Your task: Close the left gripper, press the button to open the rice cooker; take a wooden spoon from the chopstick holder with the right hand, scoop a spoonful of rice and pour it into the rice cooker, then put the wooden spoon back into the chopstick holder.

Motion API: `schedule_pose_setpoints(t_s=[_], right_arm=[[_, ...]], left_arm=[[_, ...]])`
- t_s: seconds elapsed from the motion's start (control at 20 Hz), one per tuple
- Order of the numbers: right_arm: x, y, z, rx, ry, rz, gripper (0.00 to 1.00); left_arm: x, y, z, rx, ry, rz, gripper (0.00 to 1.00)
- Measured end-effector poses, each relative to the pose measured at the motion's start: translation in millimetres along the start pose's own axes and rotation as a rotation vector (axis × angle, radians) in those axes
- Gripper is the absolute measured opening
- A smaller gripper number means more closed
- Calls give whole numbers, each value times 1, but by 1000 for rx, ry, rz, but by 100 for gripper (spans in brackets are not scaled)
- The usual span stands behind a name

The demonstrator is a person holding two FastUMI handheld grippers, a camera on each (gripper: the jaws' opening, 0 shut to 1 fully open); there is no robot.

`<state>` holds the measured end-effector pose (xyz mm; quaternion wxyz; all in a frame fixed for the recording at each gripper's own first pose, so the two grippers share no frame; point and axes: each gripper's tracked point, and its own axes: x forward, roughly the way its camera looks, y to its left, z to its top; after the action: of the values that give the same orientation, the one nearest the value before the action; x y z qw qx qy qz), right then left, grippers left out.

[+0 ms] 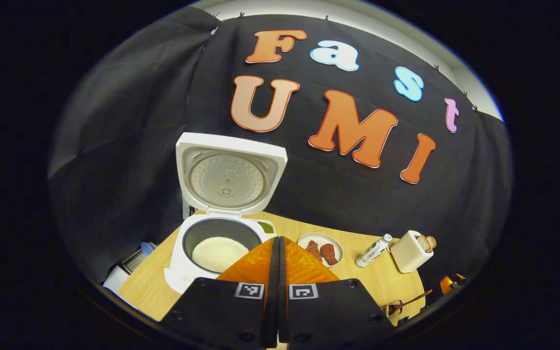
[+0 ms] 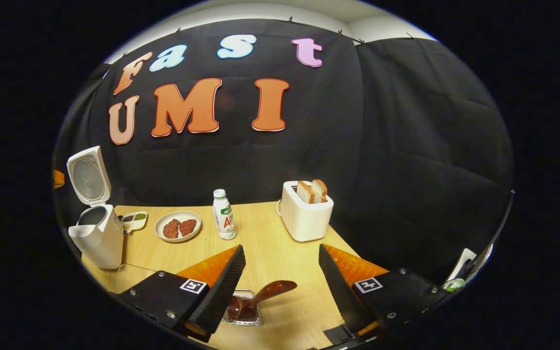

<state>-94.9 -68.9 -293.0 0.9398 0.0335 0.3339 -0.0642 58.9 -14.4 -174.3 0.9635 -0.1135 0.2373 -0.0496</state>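
Observation:
The white rice cooker (image 1: 187, 262) stands with its lid (image 1: 231, 177) raised, and white rice (image 1: 219, 253) lies in the dark inner pot. My left gripper (image 1: 278, 243) is shut with nothing between its fingers, just right of the pot and above its rim. In the right gripper view the cooker (image 2: 99, 238) is far left with its lid (image 2: 88, 177) up. A brown wooden spoon (image 2: 265, 293) leans out of the small metal chopstick holder (image 2: 243, 313). My right gripper (image 2: 280, 249) is open above and around it, not touching it.
On the wooden table (image 2: 260, 233) stand a plate of meat (image 2: 178, 226), a white bottle (image 2: 223, 214) and a white toaster (image 2: 306, 214) with bread. A small dish (image 2: 134, 219) sits beside the cooker. The table's edge runs close on the right.

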Motion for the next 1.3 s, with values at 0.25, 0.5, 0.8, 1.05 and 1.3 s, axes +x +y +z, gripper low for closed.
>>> schedule_pose_setpoints(t_s=[0.25, 0.5, 0.8, 1.05, 1.3], right_arm=[[23, 0, -42, 83, 118, 70, 95], [43, 12, -79, 179, 221, 155, 94], [59, 24, -101, 277, 269, 266, 76], [56, 39, -104, 386, 276, 361, 41], [47, 47, -109, 440, 274, 331, 24]], left_arm=[[-26, -27, 4, 58, -40, -14, 48], [-53, -33, -3, 89, -75, 53, 86], [-73, -50, -14, 108, -87, 109, 88], [-81, -63, -21, 112, -89, 143, 86], [-75, -69, -24, 114, -100, 132, 86]])
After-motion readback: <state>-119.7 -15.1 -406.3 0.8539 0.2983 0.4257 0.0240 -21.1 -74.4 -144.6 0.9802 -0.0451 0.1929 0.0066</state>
